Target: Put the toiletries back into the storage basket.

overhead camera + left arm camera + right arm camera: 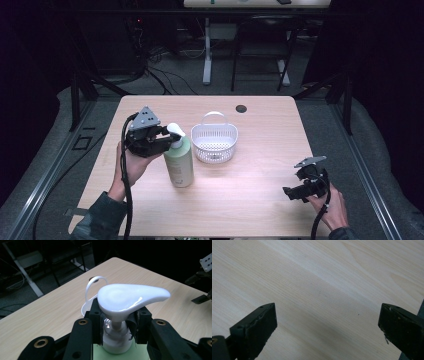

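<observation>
While clamped on pump bottle (179,162) neck – left gripper (167,137) | right gripper (327,325) wide open

The table (260,190) is lit brightly from above, while the room around it is left nearly black. Strong glare is seen on the white pump head (125,298), with detail washed out. The high view is soft and grainy. Faint shadows are cast near the table's front edge.

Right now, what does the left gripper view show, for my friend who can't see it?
The left gripper is clamped around the neck of a pale green pump bottle, just under its glossy white pump head. Behind stands a white basket with a handle, on a light wooden table.
</observation>
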`<state>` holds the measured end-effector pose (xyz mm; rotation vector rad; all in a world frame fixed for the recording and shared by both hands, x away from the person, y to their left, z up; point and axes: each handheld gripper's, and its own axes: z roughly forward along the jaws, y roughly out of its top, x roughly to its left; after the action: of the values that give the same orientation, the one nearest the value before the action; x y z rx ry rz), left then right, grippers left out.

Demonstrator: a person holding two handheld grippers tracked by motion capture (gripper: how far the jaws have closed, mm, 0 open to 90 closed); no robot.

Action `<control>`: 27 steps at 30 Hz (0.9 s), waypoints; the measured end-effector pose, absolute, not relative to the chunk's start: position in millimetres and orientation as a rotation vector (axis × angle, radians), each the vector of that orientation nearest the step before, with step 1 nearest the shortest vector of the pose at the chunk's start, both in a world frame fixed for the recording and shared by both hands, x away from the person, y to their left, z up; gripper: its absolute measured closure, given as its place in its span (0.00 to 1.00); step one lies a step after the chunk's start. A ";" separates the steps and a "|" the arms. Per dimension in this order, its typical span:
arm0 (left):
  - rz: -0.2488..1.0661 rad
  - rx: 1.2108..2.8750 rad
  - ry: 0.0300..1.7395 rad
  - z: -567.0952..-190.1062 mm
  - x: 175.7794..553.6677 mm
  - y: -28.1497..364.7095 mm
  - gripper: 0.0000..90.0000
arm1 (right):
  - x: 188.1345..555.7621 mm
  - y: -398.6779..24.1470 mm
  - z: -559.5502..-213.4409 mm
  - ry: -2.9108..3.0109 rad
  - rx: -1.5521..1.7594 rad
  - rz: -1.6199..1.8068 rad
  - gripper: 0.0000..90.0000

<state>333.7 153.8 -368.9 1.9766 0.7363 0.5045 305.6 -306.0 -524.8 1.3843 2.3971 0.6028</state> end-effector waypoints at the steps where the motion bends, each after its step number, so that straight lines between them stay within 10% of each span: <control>1: 0.508 1.980 0.732 -367.8 333.8 153.7 0.75 | 305.6 -306.0 -524.8 2.397 1.385 0.604 0.02; 27: 0.526 1.977 0.695 -349.2 336.1 146.6 0.75 | 305.8 -306.3 -525.3 2.398 1.382 0.602 0.02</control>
<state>336.1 146.6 -349.2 1.9773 0.6948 0.5258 305.8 -306.3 -525.3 1.3824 2.3975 0.6018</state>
